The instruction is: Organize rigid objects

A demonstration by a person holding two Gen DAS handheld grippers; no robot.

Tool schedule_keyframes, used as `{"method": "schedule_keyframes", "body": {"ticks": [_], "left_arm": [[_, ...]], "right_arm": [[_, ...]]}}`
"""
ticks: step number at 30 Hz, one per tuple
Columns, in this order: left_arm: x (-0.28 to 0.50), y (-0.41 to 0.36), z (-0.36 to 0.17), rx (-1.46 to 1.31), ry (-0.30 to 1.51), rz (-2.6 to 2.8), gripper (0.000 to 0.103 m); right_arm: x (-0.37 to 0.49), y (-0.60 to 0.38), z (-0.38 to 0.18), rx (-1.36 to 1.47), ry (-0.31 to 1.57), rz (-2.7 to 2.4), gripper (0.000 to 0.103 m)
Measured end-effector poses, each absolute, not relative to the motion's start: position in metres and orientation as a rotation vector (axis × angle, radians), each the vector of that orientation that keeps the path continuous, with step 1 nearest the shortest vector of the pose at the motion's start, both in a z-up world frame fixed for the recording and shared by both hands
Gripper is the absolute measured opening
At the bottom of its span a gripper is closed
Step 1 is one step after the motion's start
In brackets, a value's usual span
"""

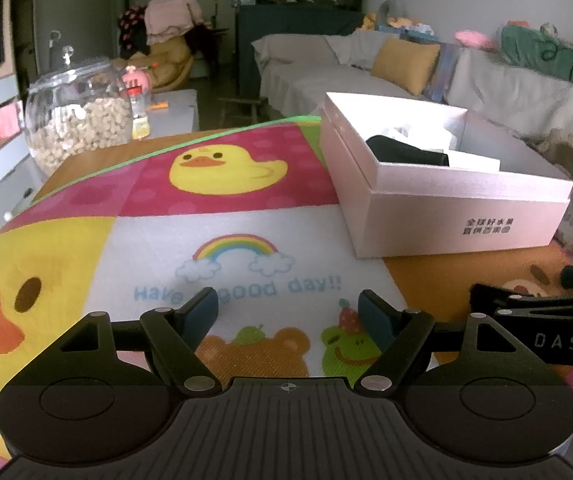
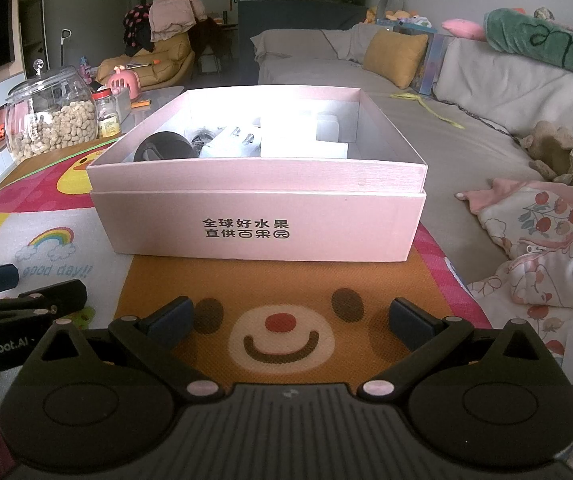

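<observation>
The left gripper [image 1: 288, 314] hovers with blue-padded fingers spread and empty over the colourful cartoon-print foam mat [image 1: 222, 216]; the right gripper [image 2: 288, 320] is likewise spread and empty. The open pale-pink cardboard box [image 2: 258, 216] sits on the mat at twelve o'clock from the right gripper, holding a round black object [image 2: 162, 145] and white items [image 2: 302, 140]. A clear glass jar of nuts [image 2: 50, 114] stands at ten o'clock.

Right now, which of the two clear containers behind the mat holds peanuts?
The big round glass jar with the knob lid, filled with peanuts in shells. The small red-lidded plastic jar on its right is slimmer and carries a label.
</observation>
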State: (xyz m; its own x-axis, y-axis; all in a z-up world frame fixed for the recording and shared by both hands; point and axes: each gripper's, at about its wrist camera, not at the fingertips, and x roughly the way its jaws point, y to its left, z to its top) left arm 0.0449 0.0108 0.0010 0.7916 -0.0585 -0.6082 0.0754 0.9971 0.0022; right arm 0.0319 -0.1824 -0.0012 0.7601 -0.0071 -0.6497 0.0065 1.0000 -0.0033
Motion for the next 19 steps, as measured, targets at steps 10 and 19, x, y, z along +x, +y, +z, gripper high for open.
{"method": "schedule_keyframes", "body": {"ticks": [10,19], "left_arm": [[0.0439,0.0098,0.0011,0.042,0.655,-0.066,0.082],[0.0442,0.0098,0.0013,0.044,0.655,-0.066,0.082]], "right_arm": [[0.0320,-0.1824,-0.0013,-0.001,0.707,-0.007,0.103],[0.0322,-0.1820,-0.0014,-0.001,0.707,-0.007,0.103]]}}
